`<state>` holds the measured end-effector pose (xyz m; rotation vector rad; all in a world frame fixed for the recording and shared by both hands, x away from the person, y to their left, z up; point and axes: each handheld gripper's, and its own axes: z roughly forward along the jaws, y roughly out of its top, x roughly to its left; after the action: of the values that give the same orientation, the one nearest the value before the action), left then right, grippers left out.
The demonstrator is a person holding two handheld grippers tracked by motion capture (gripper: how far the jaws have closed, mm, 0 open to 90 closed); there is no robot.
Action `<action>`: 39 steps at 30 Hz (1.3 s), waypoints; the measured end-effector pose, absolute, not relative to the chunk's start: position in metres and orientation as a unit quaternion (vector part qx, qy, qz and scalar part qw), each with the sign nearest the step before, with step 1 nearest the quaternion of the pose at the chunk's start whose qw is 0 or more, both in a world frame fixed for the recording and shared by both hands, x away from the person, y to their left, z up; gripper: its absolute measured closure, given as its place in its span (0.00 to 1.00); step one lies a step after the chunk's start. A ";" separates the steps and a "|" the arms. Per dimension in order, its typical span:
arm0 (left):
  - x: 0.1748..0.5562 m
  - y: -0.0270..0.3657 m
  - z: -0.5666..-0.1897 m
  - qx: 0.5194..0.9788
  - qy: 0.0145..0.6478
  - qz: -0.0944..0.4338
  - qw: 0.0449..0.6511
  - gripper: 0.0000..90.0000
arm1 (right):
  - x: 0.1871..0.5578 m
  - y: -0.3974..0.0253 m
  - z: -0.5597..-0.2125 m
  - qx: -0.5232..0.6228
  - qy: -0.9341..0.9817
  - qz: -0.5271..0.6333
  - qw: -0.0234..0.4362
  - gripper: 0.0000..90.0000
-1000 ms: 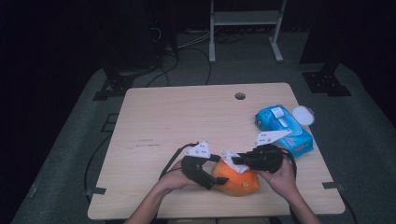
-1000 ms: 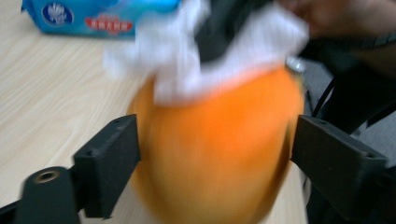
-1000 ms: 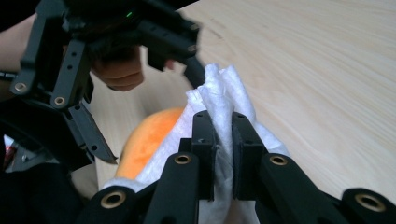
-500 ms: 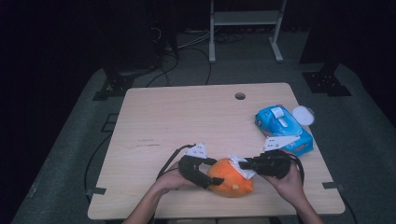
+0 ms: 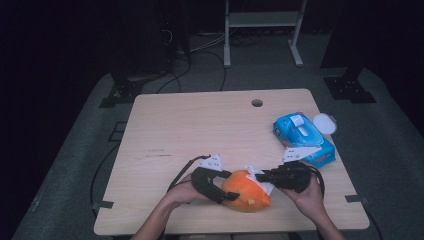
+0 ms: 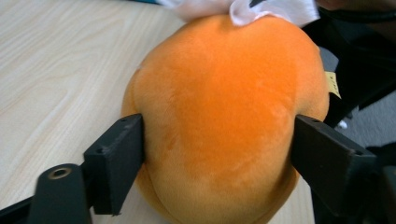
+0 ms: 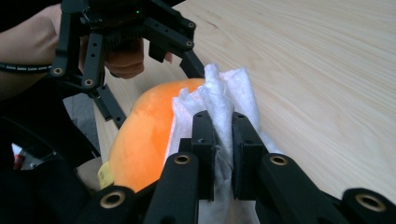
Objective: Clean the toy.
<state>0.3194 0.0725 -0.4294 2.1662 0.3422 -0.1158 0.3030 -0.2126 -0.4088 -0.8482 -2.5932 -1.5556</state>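
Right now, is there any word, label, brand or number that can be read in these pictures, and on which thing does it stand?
No text can be read for certain.
Small yellow tag on the orange plush toy: faint marks, too blurred to read.
Blue wipes pack: any print is too small to read in the high view.
White wipe in the right gripper: blank.

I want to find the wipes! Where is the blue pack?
The blue wipes pack lies near the table's right edge in the high view, just beyond the right gripper and beside a round white lid.
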 end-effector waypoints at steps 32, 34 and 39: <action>0.373 0.071 -0.410 0.851 0.097 0.094 0.508 0.37 | 0.355 -0.202 -0.390 -0.288 -0.806 -0.511 -0.078 0.90; 0.375 0.072 -0.424 0.861 0.108 0.083 0.490 0.33 | 0.364 -0.199 -0.404 -0.299 -0.811 -0.499 -0.065 0.90; 0.372 0.089 -0.432 0.830 0.157 0.032 0.534 0.16 | 0.358 -0.197 -0.425 -0.293 -0.814 -0.501 -0.032 0.90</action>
<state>0.3716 0.0887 -0.4320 1.9772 0.3746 0.0758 0.3579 -0.1965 -0.4254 -0.9400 -2.6091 -1.6072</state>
